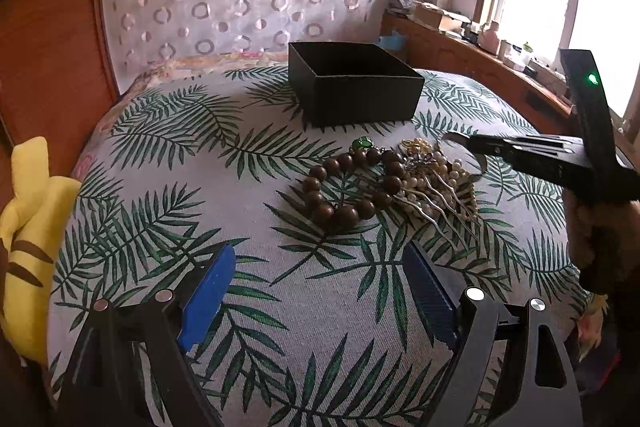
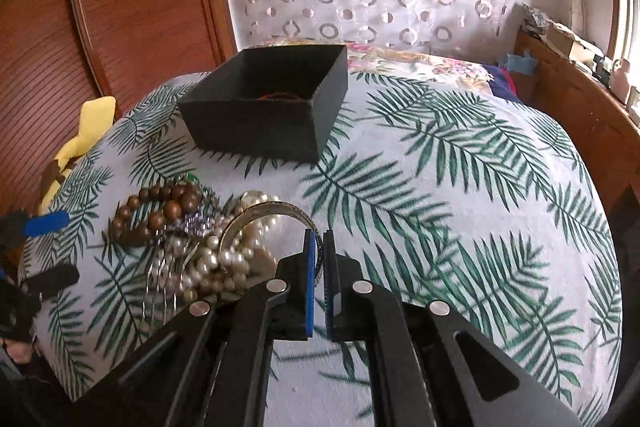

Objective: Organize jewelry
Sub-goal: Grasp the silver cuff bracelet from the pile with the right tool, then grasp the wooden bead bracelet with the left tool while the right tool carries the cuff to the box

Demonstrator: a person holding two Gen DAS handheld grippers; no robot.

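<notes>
Right tool clamps a silver bangle; left tool gapes over the bed.

Left wrist view: the left tool [image 1: 316,297] hangs with its blue pads wide apart and nothing between them, above the palm-leaf bedspread [image 1: 192,155]. The jewelry pile sits at 1 o'clock: a wooden bead bracelet [image 1: 348,187] touches pearl strands [image 1: 436,167] and a metal hair comb [image 1: 444,207]. The black box [image 1: 356,89] stands at 12 o'clock beyond the pile. The right tool [image 1: 480,151] reaches in from 3 o'clock.
Right wrist view: the right tool [image 2: 319,247] is pinched tight on the silver bangle [image 2: 264,213], which arcs toward 10 o'clock over the pearls. The box lies at 11 o'clock with something reddish inside, too dim to identify.
</notes>
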